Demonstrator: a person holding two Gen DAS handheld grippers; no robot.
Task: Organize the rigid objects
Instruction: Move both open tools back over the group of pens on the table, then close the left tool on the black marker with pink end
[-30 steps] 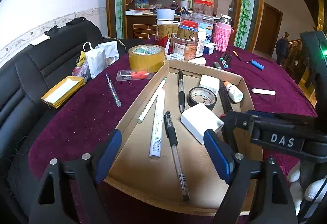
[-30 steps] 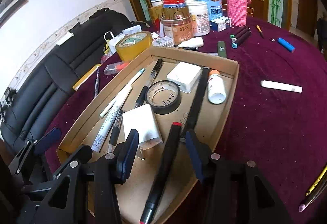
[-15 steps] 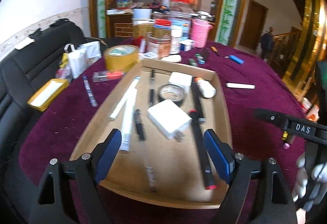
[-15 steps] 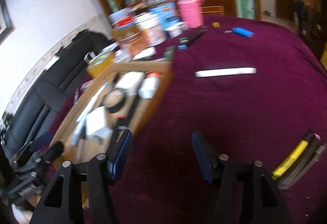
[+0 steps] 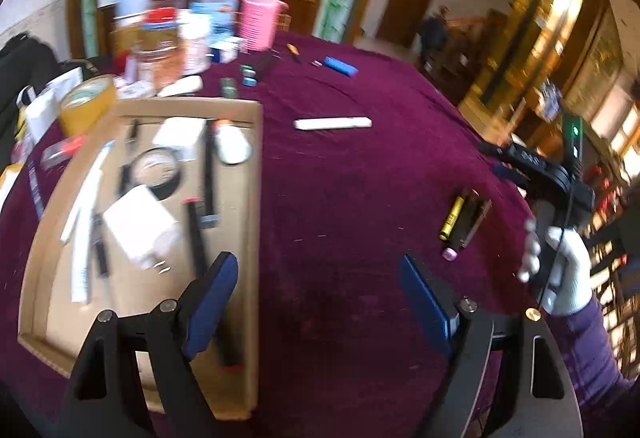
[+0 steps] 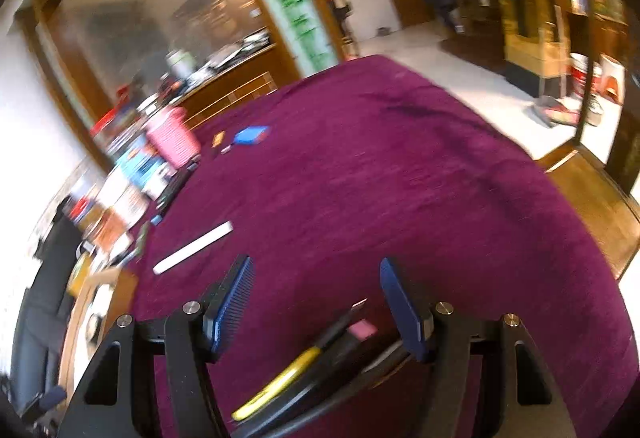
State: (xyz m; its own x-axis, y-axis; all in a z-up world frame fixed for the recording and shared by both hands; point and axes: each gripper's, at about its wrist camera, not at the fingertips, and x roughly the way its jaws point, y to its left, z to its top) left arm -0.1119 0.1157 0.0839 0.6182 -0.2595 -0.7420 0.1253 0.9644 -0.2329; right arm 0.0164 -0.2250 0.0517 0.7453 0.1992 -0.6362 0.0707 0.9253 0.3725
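Right gripper (image 6: 316, 302) jaws, just opening, straddle the pens (image 6: 320, 350) untouched.

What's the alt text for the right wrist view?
The open right gripper hangs over a small bundle of pens, one yellow and one pink-tipped, lying on a maroon tablecloth; nothing is gripped. A white stick lies further left, and a cardboard tray and blurred jars sit at the left edge.

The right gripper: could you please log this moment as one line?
right gripper: open, empty, jaws just been opening | below fingers: pens on tablecloth | left gripper: open, empty
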